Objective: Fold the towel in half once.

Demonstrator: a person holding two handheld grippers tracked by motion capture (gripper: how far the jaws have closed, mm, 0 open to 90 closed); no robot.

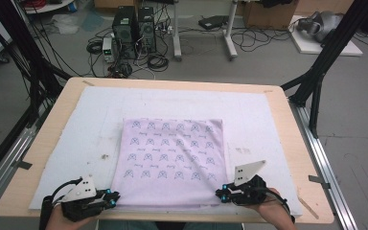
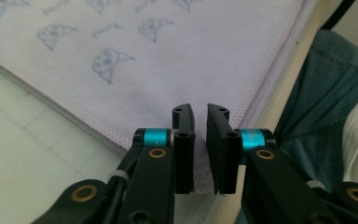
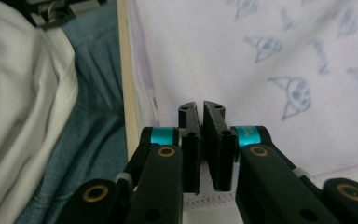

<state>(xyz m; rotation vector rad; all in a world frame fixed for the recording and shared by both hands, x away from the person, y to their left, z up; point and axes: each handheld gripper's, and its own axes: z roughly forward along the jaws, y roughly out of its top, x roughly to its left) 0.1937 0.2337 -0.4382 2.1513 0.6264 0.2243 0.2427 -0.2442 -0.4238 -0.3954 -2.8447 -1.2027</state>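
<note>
One pale wooden table [image 1: 287,124], rounded at the corners, with open floor beyond its far edge and black frame struts [image 1: 323,72] close off both far corners. Spread over most of it, a white felt mat [image 1: 91,120], leaving bare wood all round. Centred on that mat, toward the near edge, a folded lilac cloth printed with small blue cat faces [image 1: 172,158], lying flat and square, with wide free mat to its left, right and far sides. Near hem just short of the table's near edge.

Two hands in from the bottom of the high view: left hand [image 1: 60,221] at the cloth's near left corner, right hand [image 1: 273,215] at its near right corner, both low and roughly level, turned inward toward each other. Left gripper [image 1: 114,197] and right gripper [image 1: 220,193] with tips at those two corners, well apart.

Seen in the gripper views, not from above: blue denim [image 2: 326,93] and a white garment [image 3: 18,93] just past the table edge. Jaws on both sides drawn nearly together, a thin slit between the pads, a strip of stitched white hem [image 2: 203,179] showing low in each slit. Impossible to tell whether the pads press on the cloth.
</note>
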